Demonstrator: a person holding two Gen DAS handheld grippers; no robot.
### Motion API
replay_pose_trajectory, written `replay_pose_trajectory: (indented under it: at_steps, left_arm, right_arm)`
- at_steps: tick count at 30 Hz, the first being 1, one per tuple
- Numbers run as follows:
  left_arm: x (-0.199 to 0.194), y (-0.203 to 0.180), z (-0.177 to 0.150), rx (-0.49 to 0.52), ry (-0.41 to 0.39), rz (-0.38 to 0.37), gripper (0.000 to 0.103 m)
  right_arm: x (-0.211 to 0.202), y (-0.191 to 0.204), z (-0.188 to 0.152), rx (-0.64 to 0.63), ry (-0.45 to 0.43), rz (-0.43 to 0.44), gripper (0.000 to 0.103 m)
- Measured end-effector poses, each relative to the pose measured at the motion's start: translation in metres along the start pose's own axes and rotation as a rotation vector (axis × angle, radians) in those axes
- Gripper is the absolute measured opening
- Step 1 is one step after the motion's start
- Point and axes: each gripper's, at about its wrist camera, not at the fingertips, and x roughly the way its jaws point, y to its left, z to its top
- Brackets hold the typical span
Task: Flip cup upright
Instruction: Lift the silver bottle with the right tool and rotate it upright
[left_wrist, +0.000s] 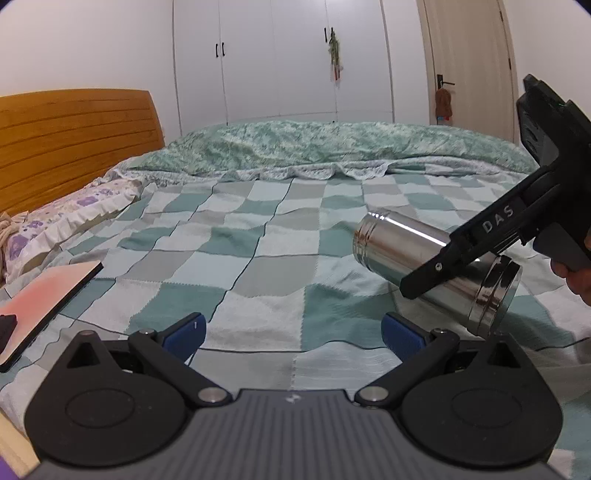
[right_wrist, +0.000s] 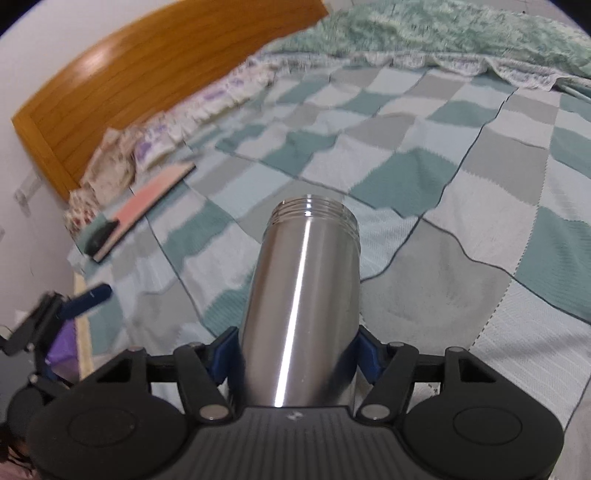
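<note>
A: We have the steel cup (right_wrist: 303, 295) clamped in the right gripper (right_wrist: 295, 354), blue pads on both sides of the body, low near the base. It's off the bed, lying tilted, threaded mouth pointing to 12 in the right wrist view.

B: In the left view the cup (left_wrist: 432, 262) sits at 3 o'clock, mouth aimed toward 10, base toward 5. Roughly halfway through the flip, we'd guess.

A: Agreed. We roll the wrist until the mouth faces up, then lower base-first. Polished wall could slip, so we keep squeeze steady and rotate slowly.

B: Left gripper (left_wrist: 291, 328)?

A: Spread wide, holding nothing, low over the blanket at 6.

B: Surface worries us. Checked blanket (left_wrist: 258, 251) on a mattress is soft and wrinkled, so a tall cup may tip. We pick a flat square and release only once it stands.

A: Room: wooden headboard (left_wrist: 74, 140) at 9, pink board (left_wrist: 48, 299) at 8, rumpled green duvet (left_wrist: 332, 147) and white wardrobe (left_wrist: 280, 59) at 12, door (left_wrist: 465, 55) at 1.
</note>
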Motion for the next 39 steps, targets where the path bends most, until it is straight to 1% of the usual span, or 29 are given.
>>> replay_pose_trajectory:
  at_steps: [4,9,13,19,22,25,28,34,39]
  left_arm:
    - [-0.017,-0.008,0.005,0.002,-0.01,-0.025,0.103]
    - [-0.041,-0.023,0.009,0.008,-0.019,-0.076,0.103]
    - [-0.058,-0.039,0.01,0.019,-0.025,-0.124,0.103]
    - [-0.085,-0.065,0.007,0.038,-0.042,-0.206,0.103]
    - [-0.1,-0.076,0.002,0.041,-0.051,-0.234,0.103]
    - [-0.113,-0.084,-0.005,0.036,-0.047,-0.242,0.103]
    - [-0.128,-0.087,-0.014,0.022,-0.037,-0.238,0.103]
    - [-0.155,-0.097,-0.029,0.012,-0.022,-0.199,0.103]
    - [-0.166,-0.101,-0.041,-0.004,-0.001,-0.18,0.103]
  right_arm:
    - [-0.028,0.007,-0.012,0.036,-0.053,0.004,0.065]
    - [-0.063,0.012,-0.037,0.089,-0.103,-0.02,0.065]
    - [-0.096,0.013,-0.069,0.162,-0.158,-0.052,0.065]
    - [-0.132,0.013,-0.119,0.25,-0.214,-0.114,0.065]
    - [-0.148,0.016,-0.145,0.291,-0.239,-0.144,0.065]
    - [-0.16,0.023,-0.169,0.31,-0.277,-0.189,0.065]
    - [-0.167,0.029,-0.187,0.338,-0.299,-0.212,0.065]
    - [-0.163,0.032,-0.216,0.412,-0.306,-0.258,0.065]
    - [-0.15,0.028,-0.228,0.45,-0.284,-0.297,0.065]
